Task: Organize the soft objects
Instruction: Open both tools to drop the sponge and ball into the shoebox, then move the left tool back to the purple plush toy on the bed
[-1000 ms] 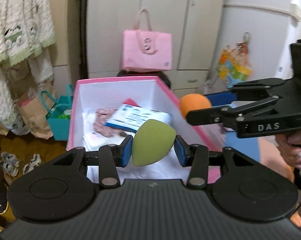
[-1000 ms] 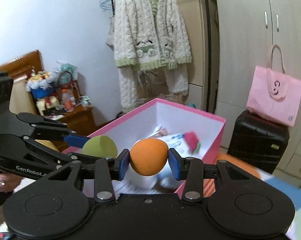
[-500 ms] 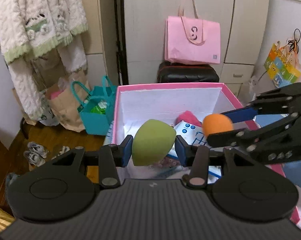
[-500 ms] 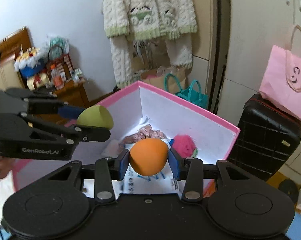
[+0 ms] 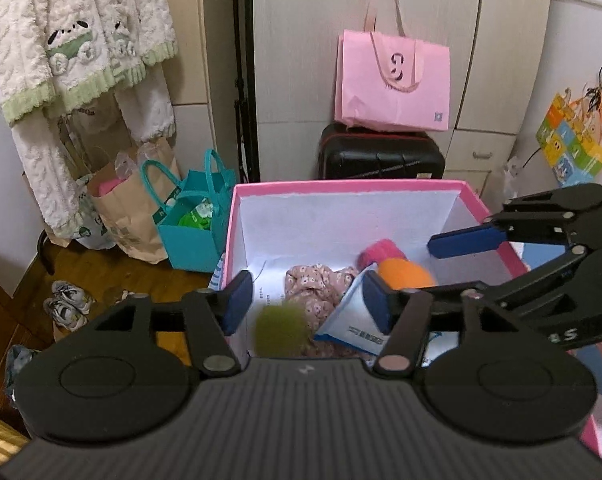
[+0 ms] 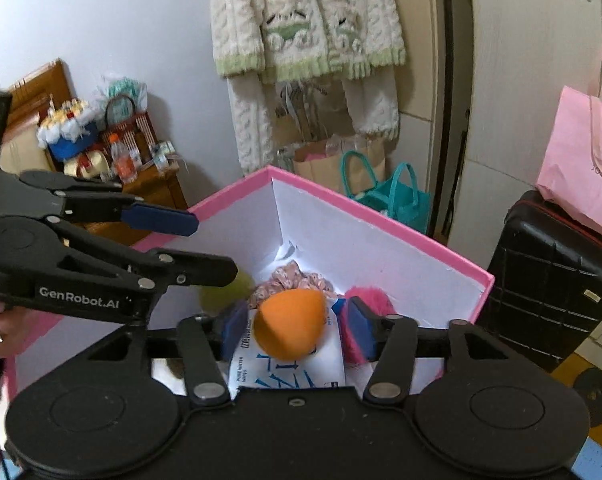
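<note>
Both sponges are leaving the grippers since the earlier frames: the green egg-shaped sponge (image 5: 279,330), blurred, is sitting below the spread left gripper (image 5: 304,301), touching neither pad. Jaws on both have just been opening. The right gripper (image 6: 297,325) is standing spread, the orange egg-shaped sponge (image 6: 291,326) lying between its pads without contact. Both sponges are appearing over the pink-rimmed white box (image 5: 341,188), above a floral fabric scrunchie (image 5: 321,284) and a white printed packet (image 6: 289,372)

Green sponge (image 5: 279,329), orange sponge (image 6: 289,326), pink-rimmed white box (image 5: 341,188).
</note>
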